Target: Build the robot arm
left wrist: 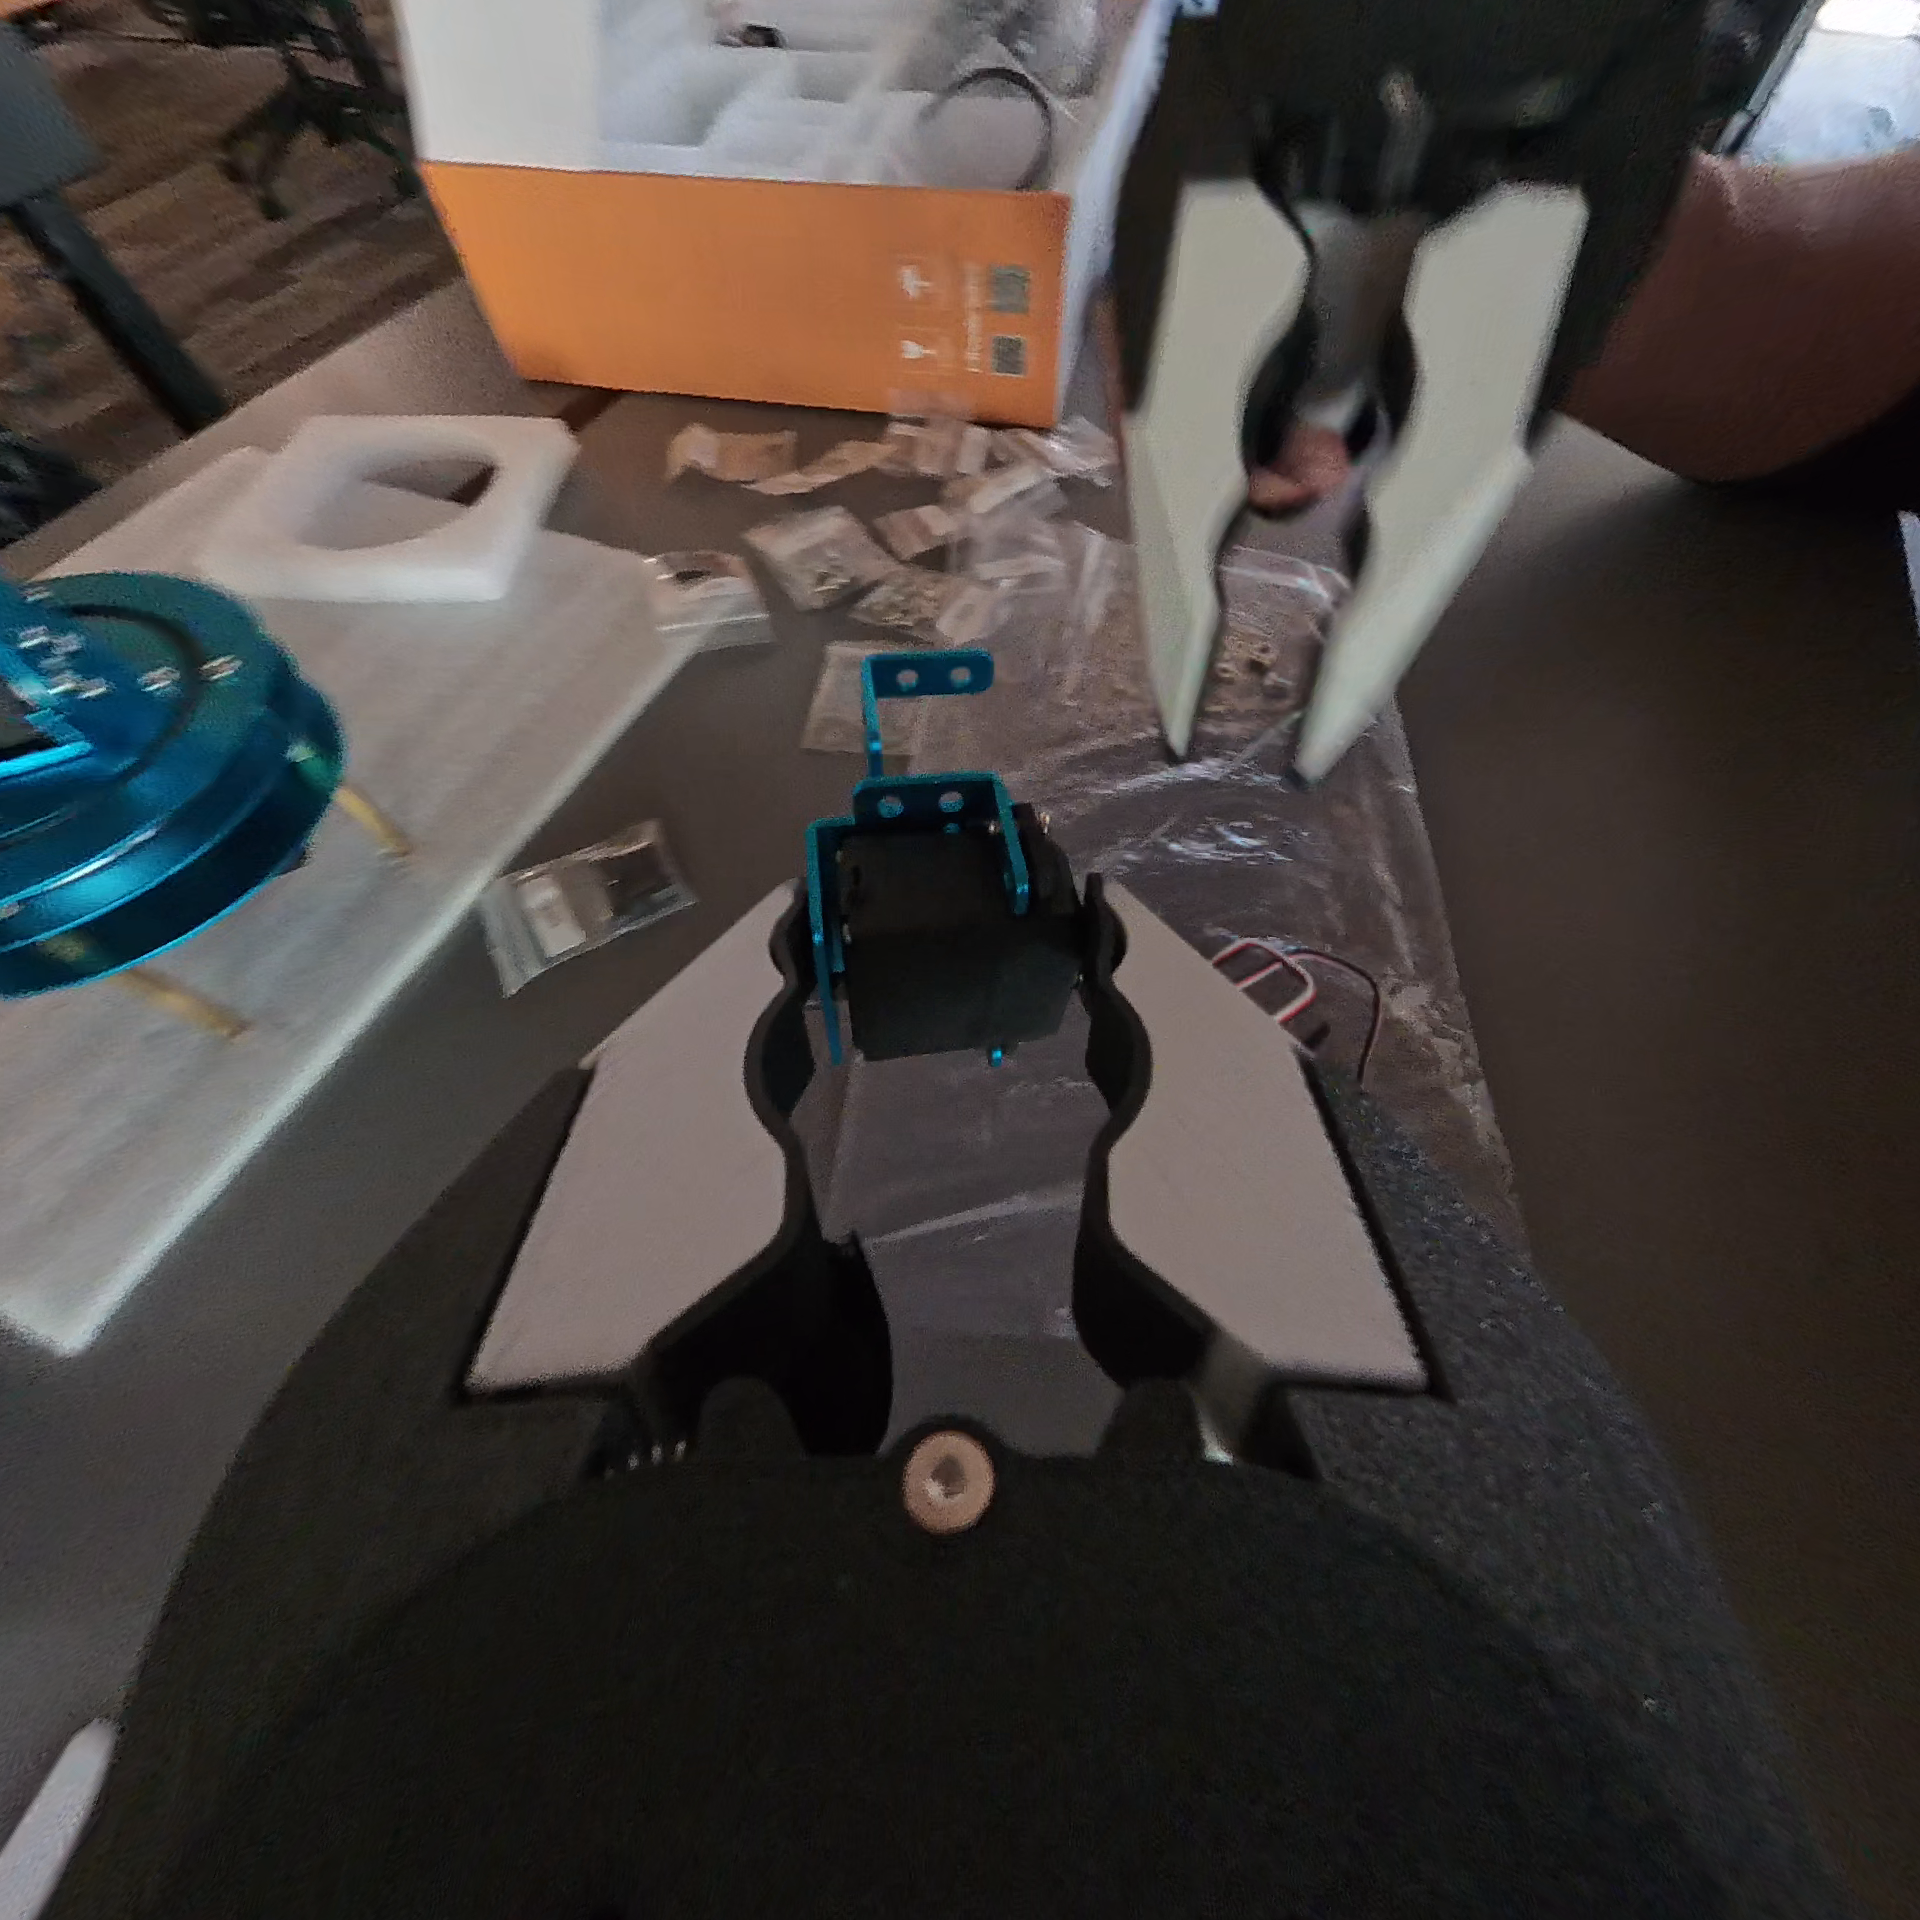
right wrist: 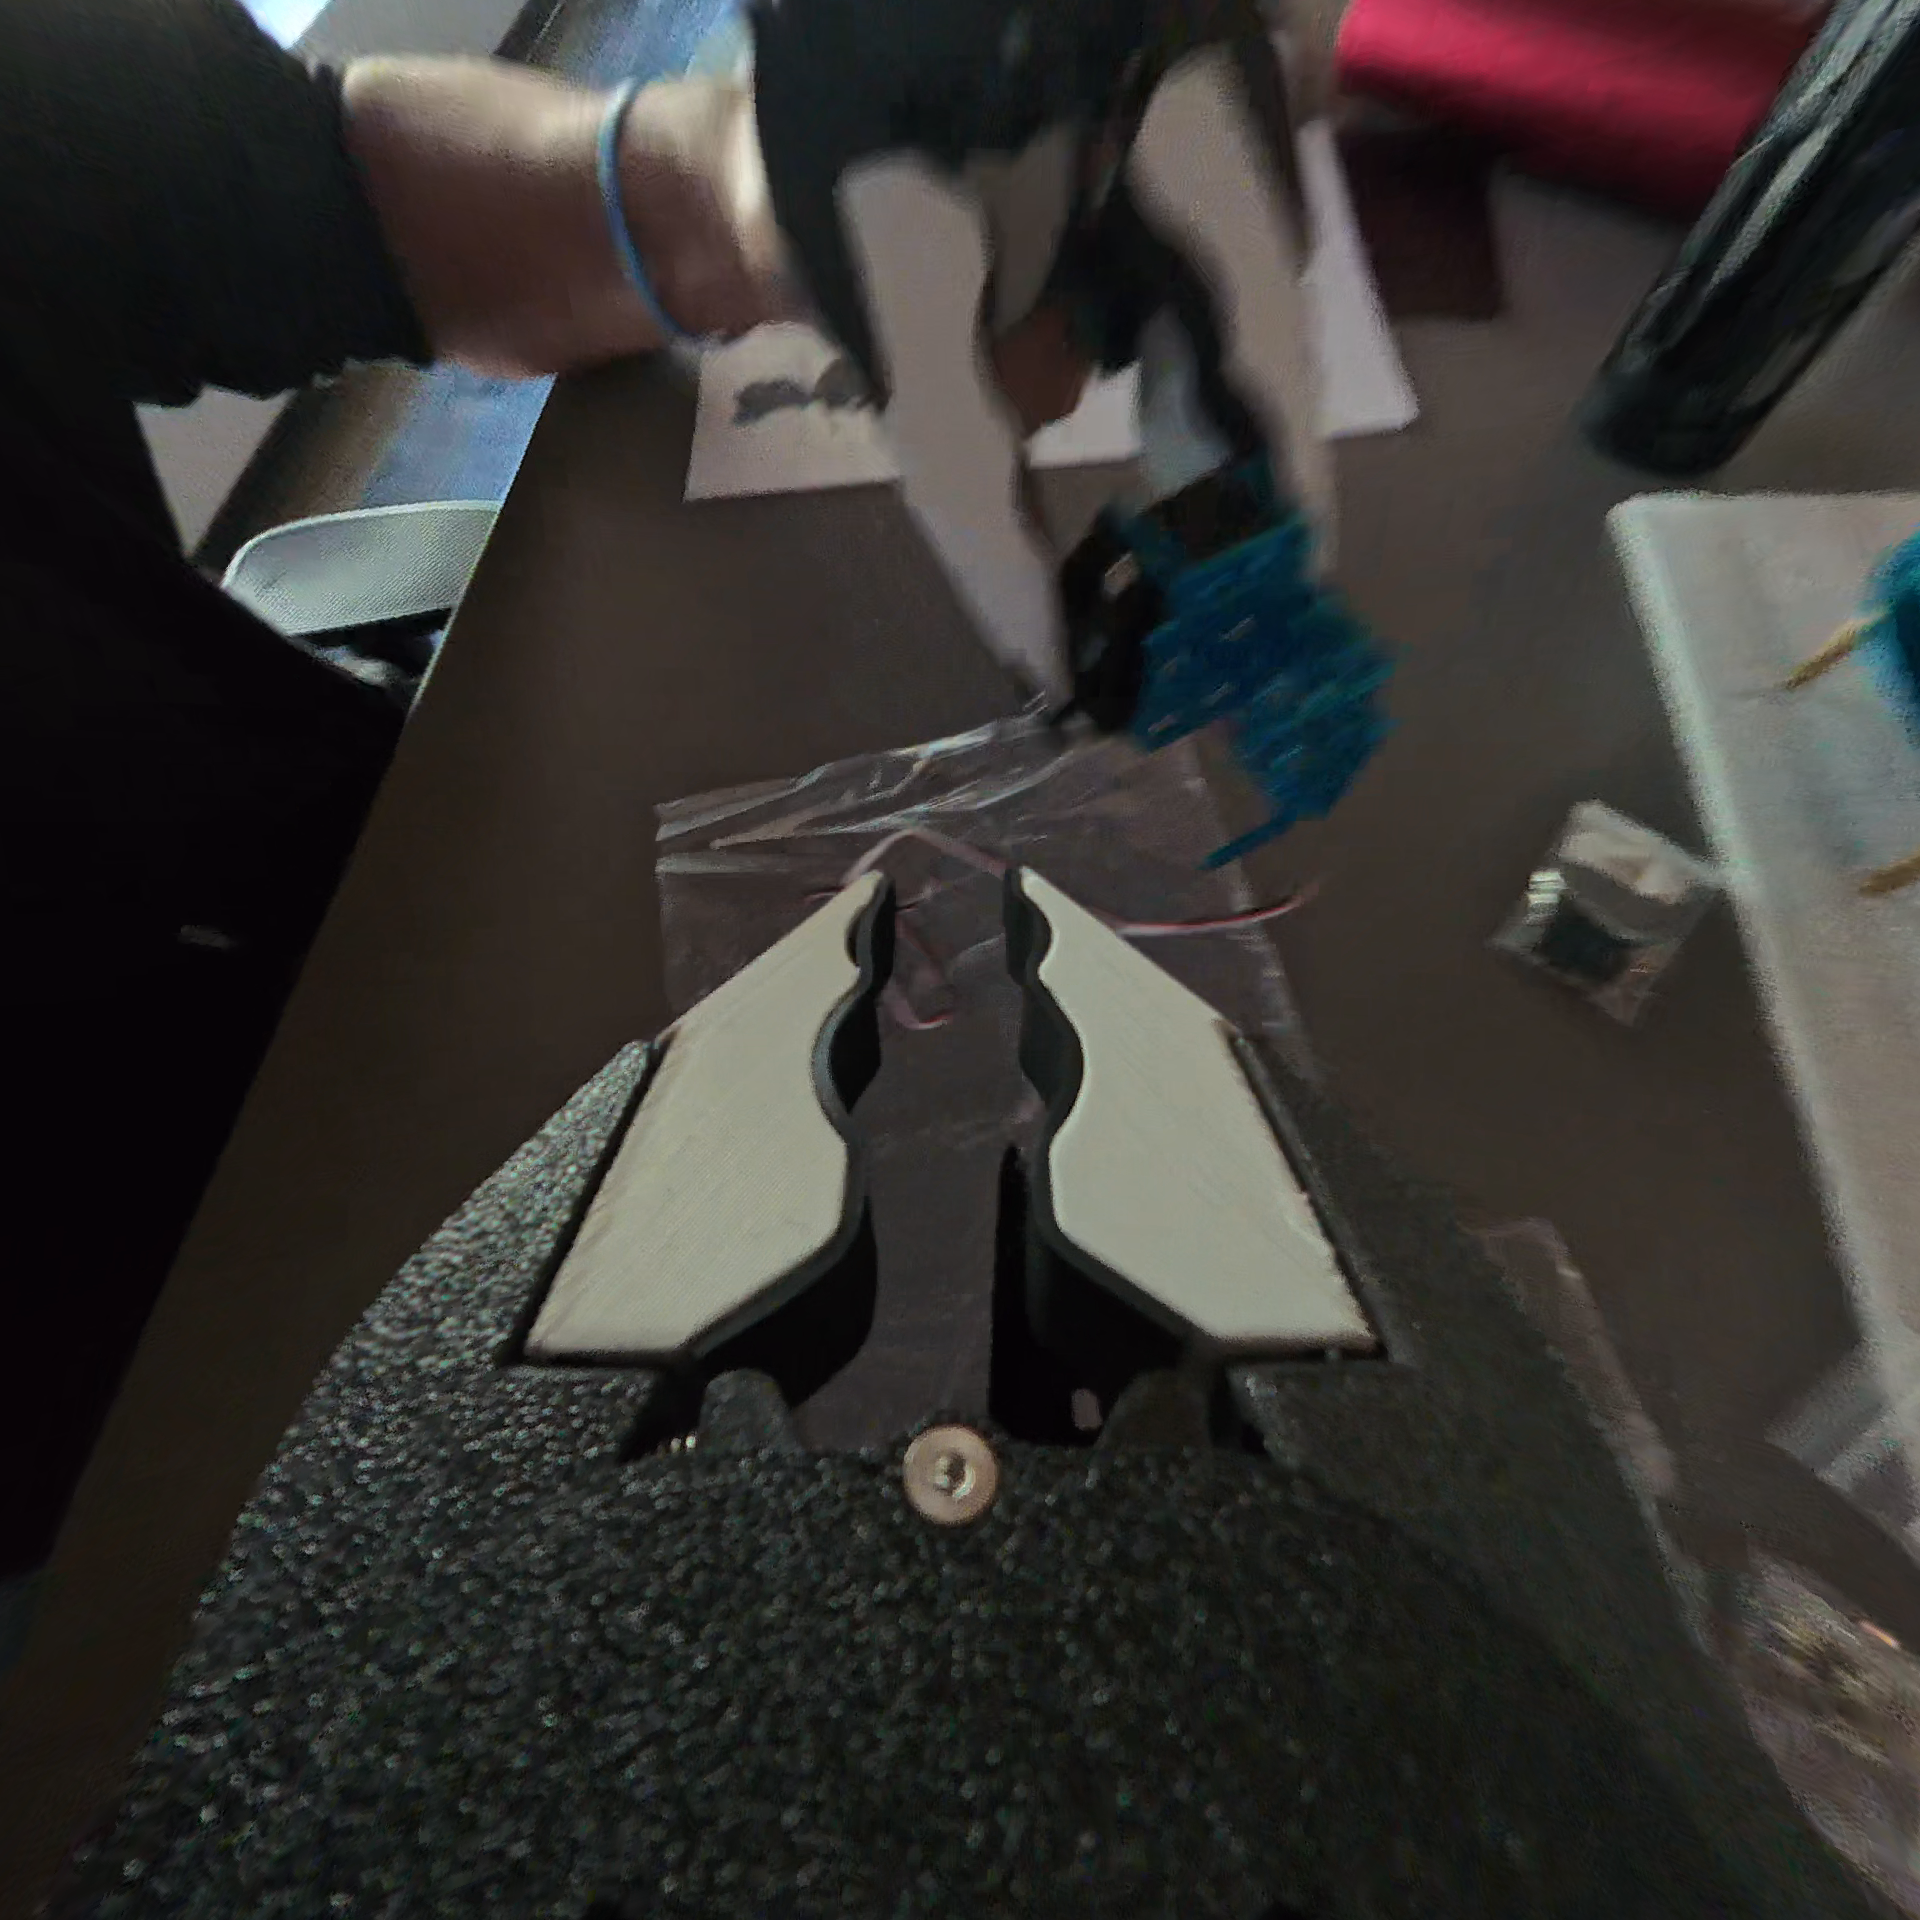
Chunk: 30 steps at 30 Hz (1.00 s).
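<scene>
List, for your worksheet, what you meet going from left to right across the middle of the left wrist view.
Blue ring-shaped part → white foam frame → black servo in its blue bracket, clamped by the left gripper → right gripper, its fingers apart over clear plastic bags.

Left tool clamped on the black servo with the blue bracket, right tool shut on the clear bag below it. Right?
Not quite. The right tool is open and holds nothing; the right wrist view shows its fingers apart above the clear bag. The left tool is indeed clamped on the black servo with the blue bracket.
</scene>
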Motion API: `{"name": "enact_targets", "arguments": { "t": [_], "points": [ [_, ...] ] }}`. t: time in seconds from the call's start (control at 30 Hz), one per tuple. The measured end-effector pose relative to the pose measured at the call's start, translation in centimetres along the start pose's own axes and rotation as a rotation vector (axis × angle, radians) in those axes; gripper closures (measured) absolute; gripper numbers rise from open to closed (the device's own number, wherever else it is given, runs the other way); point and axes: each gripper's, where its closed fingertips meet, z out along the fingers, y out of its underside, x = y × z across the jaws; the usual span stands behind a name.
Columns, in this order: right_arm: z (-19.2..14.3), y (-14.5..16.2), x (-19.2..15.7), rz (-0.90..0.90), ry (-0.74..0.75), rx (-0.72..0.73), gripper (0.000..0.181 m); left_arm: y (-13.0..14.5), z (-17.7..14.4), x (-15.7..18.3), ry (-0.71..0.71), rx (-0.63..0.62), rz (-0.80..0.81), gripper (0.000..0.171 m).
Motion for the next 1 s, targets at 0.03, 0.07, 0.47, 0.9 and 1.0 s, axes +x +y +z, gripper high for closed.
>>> {"name": "enact_targets", "arguments": {
  "t": [0.03,0.07,0.47,0.9,1.0],
  "points": [
    [1.1,0.3,-0.8,0.012,-0.035,-0.028,0.158,-0.3,-0.6,-0.8,-0.018,0.024,-0.028,0.121],
    [2.3,-0.1,-1.5,0.009,-0.05,-0.033,0.157,-0.6,-1.1,-1.6,-0.029,0.048,-0.057,0.121],
    [11.6,2.3,-0.5,-0.051,0.047,-0.441,0.165,-0.7,-2.0,-4.3,-0.063,0.122,-0.113,0.121],
    [11.4,2.3,-0.6,-0.126,0.05,-0.451,0.176,0.0,-1.3,-2.9,-0.025,0.082,-0.05,0.121],
    [8.3,1.5,-1.2,-0.118,0.028,-0.417,0.176,0.0,-1.1,-1.6,0.03,0.077,-0.032,0.121]
  ]
}}
